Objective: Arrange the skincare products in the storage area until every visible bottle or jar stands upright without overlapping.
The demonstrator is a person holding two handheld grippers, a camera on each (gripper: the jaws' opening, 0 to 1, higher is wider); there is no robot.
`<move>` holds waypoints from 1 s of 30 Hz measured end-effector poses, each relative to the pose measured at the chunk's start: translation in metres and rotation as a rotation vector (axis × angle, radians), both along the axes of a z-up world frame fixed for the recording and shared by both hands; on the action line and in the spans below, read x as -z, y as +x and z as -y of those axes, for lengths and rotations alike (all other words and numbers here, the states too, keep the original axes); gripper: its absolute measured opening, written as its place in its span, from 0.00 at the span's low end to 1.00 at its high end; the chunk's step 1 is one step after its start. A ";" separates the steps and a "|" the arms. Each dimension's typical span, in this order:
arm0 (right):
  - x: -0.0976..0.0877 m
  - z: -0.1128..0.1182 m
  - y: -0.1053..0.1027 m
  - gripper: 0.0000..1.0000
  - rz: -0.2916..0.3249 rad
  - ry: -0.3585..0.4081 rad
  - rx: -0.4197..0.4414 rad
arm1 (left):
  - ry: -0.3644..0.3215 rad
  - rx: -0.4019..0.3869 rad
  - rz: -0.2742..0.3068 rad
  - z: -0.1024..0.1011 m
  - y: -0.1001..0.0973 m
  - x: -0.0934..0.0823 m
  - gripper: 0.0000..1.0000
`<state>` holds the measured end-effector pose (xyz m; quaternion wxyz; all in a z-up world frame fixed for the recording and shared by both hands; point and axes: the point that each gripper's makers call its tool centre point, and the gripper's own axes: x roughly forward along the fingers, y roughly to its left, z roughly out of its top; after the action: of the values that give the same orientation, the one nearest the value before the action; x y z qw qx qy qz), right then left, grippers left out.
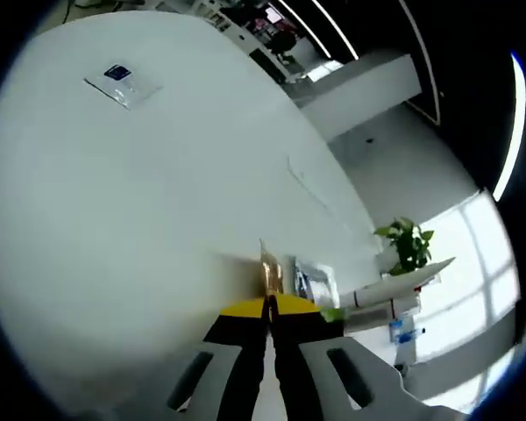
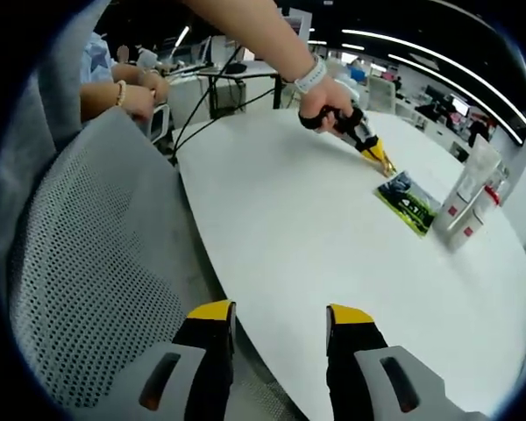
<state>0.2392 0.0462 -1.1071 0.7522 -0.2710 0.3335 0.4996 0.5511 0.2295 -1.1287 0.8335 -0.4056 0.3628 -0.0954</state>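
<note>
My left gripper [image 1: 267,305] is shut, its yellow tips low over the white table [image 1: 140,219]. A thin gold strip [image 1: 270,274] stands right at the tips; I cannot tell whether it is gripped. A flat sachet [image 1: 314,282] lies just right of it, with white tubes [image 1: 390,296] beyond. In the right gripper view a hand holds the left gripper [image 2: 384,165], whose tip is at the corner of the green sachet [image 2: 408,203]. White tubes [image 2: 465,206] stand upright beside the sachet. My right gripper [image 2: 280,320] is open at the table's near edge, nothing between its jaws.
Another small sachet [image 1: 123,83] lies far across the table. A potted plant [image 1: 408,246] stands behind the tubes. A grey mesh chair [image 2: 88,263] is close on the left of the right gripper. Another person's hands [image 2: 131,92] are at a desk behind.
</note>
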 end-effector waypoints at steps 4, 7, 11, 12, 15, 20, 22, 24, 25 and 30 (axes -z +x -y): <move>0.001 0.000 0.000 0.40 -0.001 -0.002 -0.002 | 0.036 0.035 -0.006 0.001 0.003 0.004 0.00; 0.002 0.000 -0.001 0.39 -0.006 -0.007 -0.004 | 0.099 0.073 -0.005 -0.003 0.005 0.006 0.01; 0.002 0.000 -0.001 0.38 -0.005 -0.009 -0.007 | 0.203 0.177 0.009 -0.004 0.007 0.007 0.00; 0.002 0.000 -0.001 0.38 -0.005 -0.010 -0.007 | 0.230 0.194 0.006 -0.005 0.008 0.007 0.01; 0.002 0.000 -0.002 0.38 -0.007 -0.011 -0.007 | 0.293 0.264 0.018 -0.003 0.009 0.006 0.02; 0.003 0.001 -0.001 0.38 -0.007 -0.015 -0.006 | 0.392 0.337 0.028 -0.002 0.011 0.006 0.04; 0.003 0.001 -0.001 0.38 -0.007 -0.016 -0.005 | 0.423 0.350 0.023 -0.003 0.011 0.006 0.05; 0.003 0.002 -0.001 0.38 -0.007 -0.018 -0.004 | 0.448 0.347 0.015 -0.006 0.011 0.006 0.06; 0.003 0.002 0.000 0.38 -0.006 -0.021 -0.004 | 0.462 0.348 0.016 -0.007 0.011 0.006 0.06; 0.003 0.003 0.001 0.36 -0.003 -0.024 0.004 | 0.521 0.340 0.016 -0.010 0.009 0.005 0.07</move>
<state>0.2404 0.0428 -1.1103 0.7493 -0.2786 0.3414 0.4944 0.5598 0.2399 -1.1338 0.8844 -0.1113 0.4309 -0.1407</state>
